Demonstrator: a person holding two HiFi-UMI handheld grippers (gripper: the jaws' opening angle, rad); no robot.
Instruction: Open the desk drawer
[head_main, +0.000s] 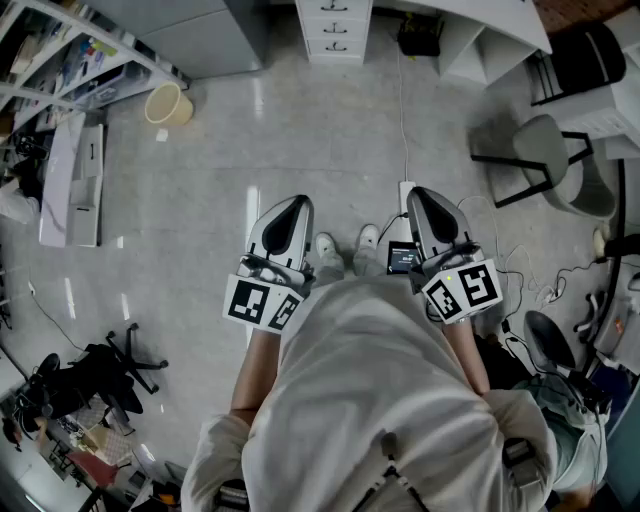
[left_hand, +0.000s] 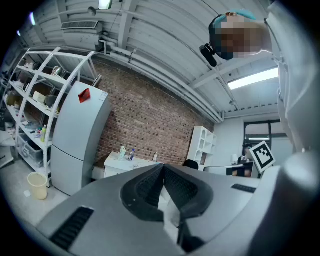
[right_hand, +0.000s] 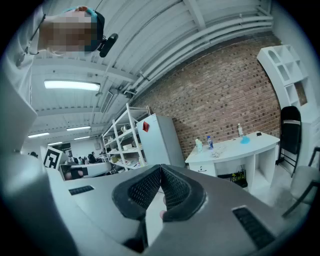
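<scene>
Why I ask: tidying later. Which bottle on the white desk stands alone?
The clear one beside the blue object, right gripper view; the other two stand paired.

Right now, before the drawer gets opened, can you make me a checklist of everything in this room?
Surface: grey floor, shiny.
Job's things: white desk drawers, shut, far across the floor.
Clutter: pale bucket; white board lying flat; black office chair, seemingly tipped over.
Grippers: left gripper and right gripper both shut, empty, held out in front.
Cables: white cable along the floor towards the desk; loose tangle at the right.
Surroundings: fridge, shelves, brick wall.
</scene>
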